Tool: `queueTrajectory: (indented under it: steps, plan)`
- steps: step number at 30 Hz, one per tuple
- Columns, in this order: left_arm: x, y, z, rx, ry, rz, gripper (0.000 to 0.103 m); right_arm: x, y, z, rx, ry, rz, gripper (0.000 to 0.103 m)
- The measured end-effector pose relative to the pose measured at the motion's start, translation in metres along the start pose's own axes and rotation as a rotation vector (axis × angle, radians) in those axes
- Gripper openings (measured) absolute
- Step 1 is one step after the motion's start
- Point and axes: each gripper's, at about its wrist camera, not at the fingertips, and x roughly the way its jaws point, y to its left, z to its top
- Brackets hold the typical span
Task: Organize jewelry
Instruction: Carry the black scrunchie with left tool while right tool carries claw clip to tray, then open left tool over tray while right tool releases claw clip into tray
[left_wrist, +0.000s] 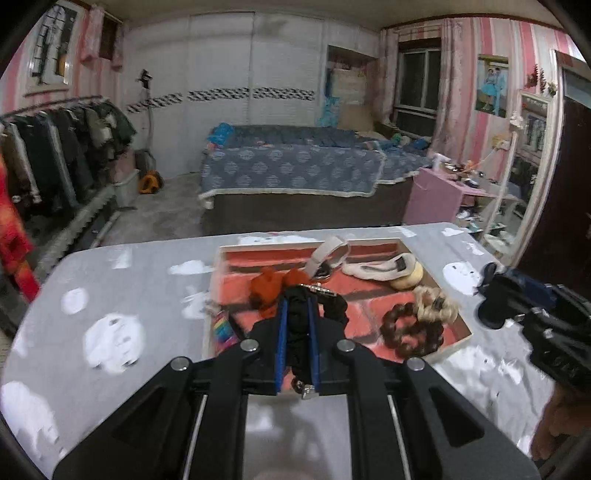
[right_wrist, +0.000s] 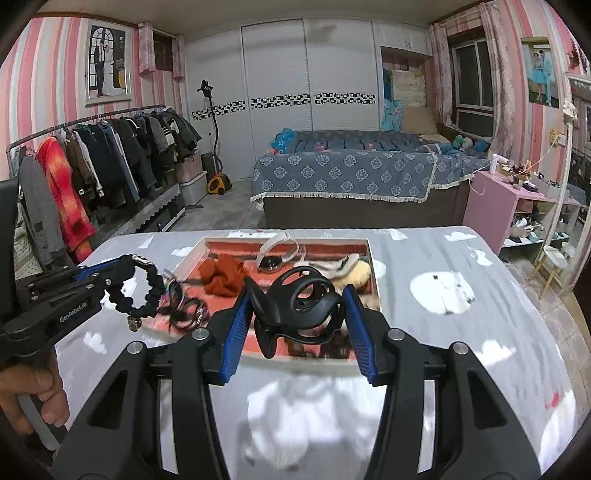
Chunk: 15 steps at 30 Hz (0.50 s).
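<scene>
My left gripper (left_wrist: 296, 301) is shut on a black scrunchie (left_wrist: 334, 308) with a small metal charm, held just above the near side of a white-rimmed tray (left_wrist: 218, 266) lined in red brick pattern. In the right wrist view that gripper (right_wrist: 125, 264) is at the left, with the black scrunchie (right_wrist: 144, 291) hanging as a loop. My right gripper (right_wrist: 295, 291) is shut on a black hair claw clip (right_wrist: 275, 310), over the tray (right_wrist: 192, 254). In the left wrist view the right gripper (left_wrist: 491, 295) is at the right edge.
The tray holds an orange scrunchie (left_wrist: 266, 288), a beige headband (left_wrist: 328, 254), a cream band (left_wrist: 376, 267), a brown scrunchie (left_wrist: 410, 332), a blond hairpiece (left_wrist: 436, 302) and thin black hair ties (right_wrist: 188, 306). The grey cloud-print table (left_wrist: 110, 295) surrounds it. Behind are a bed and a clothes rack.
</scene>
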Motion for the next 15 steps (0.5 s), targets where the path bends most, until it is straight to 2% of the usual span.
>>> queueTrajectory:
  steps: [6, 15]
  plan:
    - [0.051, 0.007, 0.009, -0.021, 0.026, -0.008, 0.01, 0.061, -0.003, 0.007, -0.001, 0.054, 0.014, 0.05]
    - [0.115, 0.018, -0.007, -0.046, 0.115, 0.0, 0.011, 0.15, -0.001, 0.003, -0.016, 0.15, 0.0, 0.05]
